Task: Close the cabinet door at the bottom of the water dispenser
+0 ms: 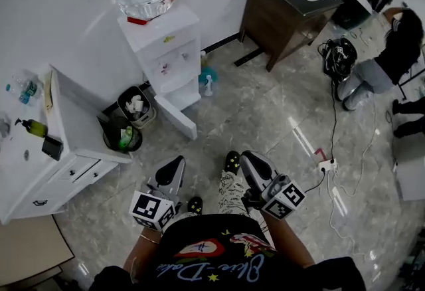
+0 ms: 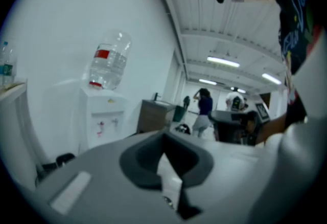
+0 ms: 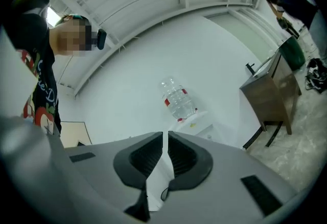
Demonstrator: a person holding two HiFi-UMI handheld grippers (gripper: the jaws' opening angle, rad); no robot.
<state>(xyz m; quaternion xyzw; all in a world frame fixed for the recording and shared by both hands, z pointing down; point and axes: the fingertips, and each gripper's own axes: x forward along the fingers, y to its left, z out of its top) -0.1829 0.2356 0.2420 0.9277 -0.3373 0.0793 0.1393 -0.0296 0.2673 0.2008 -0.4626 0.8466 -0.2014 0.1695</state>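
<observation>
The jaws of the left gripper (image 1: 174,165) and right gripper (image 1: 251,162) are together and empty. The door (image 1: 176,117) stands open at the dispenser (image 1: 166,50) base, ahead of the left gripper and well apart. It is probably a light, rigid, hinged panel. No grasp needed: push its outer face near the free edge.

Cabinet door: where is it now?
In the head view, left of centre, the cabinet door stands open at the foot of the water dispenser, just right of two trash bins.
</observation>
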